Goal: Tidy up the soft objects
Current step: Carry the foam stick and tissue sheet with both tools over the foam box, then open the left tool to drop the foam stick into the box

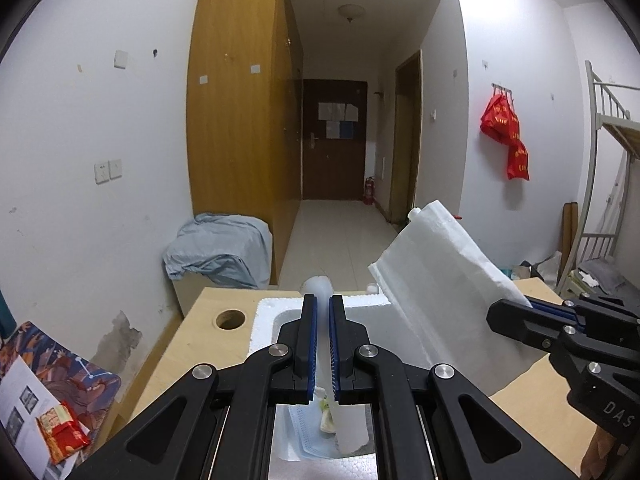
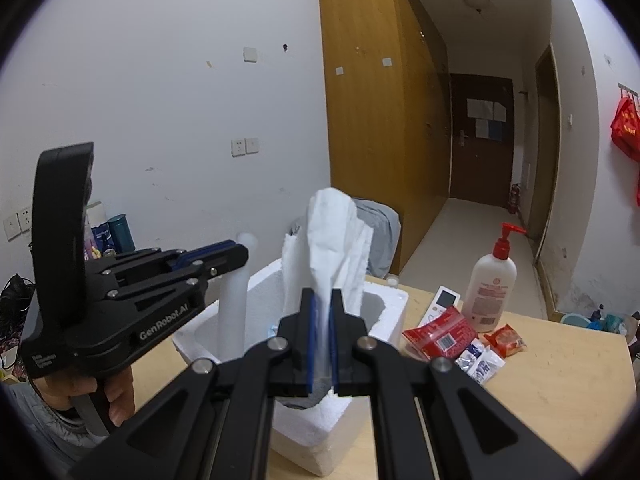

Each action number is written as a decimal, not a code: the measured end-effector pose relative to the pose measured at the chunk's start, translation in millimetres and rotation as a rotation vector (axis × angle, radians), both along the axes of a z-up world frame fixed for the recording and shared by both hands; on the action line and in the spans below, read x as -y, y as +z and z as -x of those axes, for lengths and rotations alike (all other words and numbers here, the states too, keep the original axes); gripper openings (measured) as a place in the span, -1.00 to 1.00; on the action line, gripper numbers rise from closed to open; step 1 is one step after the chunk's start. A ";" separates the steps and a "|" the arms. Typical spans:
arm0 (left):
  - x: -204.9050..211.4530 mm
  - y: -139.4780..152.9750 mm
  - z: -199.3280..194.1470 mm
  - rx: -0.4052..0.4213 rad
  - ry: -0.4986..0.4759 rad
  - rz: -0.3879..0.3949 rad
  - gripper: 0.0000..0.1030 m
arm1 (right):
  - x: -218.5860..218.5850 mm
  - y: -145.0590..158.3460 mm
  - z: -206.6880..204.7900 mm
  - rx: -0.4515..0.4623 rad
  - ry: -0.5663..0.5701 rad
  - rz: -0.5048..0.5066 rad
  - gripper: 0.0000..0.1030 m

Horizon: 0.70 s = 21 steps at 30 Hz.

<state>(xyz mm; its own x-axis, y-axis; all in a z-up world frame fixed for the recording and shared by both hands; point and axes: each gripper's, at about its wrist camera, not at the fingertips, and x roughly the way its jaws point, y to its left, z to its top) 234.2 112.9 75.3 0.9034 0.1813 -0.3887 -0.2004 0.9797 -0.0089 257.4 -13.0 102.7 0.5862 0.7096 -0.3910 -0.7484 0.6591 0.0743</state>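
A white foam box (image 1: 368, 312) (image 2: 320, 436) stands on the wooden table. My left gripper (image 1: 323, 344) (image 2: 240, 250) is shut on a white foam tube (image 1: 318, 286) (image 2: 232, 312) that stands upright in the box. My right gripper (image 2: 322, 336) (image 1: 504, 308) is shut on a white foam sheet (image 2: 332, 248) (image 1: 436, 280), held upright above the box. A blue face mask pack (image 1: 308, 436) and other small items lie inside the box.
A lotion pump bottle (image 2: 492, 280), a white remote (image 2: 440, 302), red snack packets (image 2: 440, 332) and small white sachets (image 2: 480, 364) lie on the table (image 2: 560, 400) to the right. A table hole (image 1: 231, 319) is at the left. A cloth-covered box (image 1: 220, 252) stands behind.
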 end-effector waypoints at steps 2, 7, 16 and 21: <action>-0.9 -1.3 -2.0 -0.005 -0.002 0.009 -0.83 | 1.3 -0.1 -0.6 -0.001 -0.005 0.000 -0.84; -2.3 -3.7 -3.7 -0.010 0.003 0.009 -0.69 | 3.8 -0.5 -1.0 -0.001 -0.013 0.002 -0.84; -7.4 -4.3 11.9 0.045 0.087 -0.028 0.76 | 2.3 -2.7 -1.1 -0.006 -0.008 0.005 -0.84; -12.9 -2.8 18.7 0.047 0.105 -0.026 0.76 | -0.8 -3.3 -1.2 -0.008 -0.002 0.007 -0.84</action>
<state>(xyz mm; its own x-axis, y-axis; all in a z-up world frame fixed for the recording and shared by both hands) 215.5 125.8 72.6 0.8960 0.2857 -0.3400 -0.3022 0.9532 0.0046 258.7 -12.2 99.4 0.5844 0.7057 -0.4005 -0.7466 0.6610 0.0753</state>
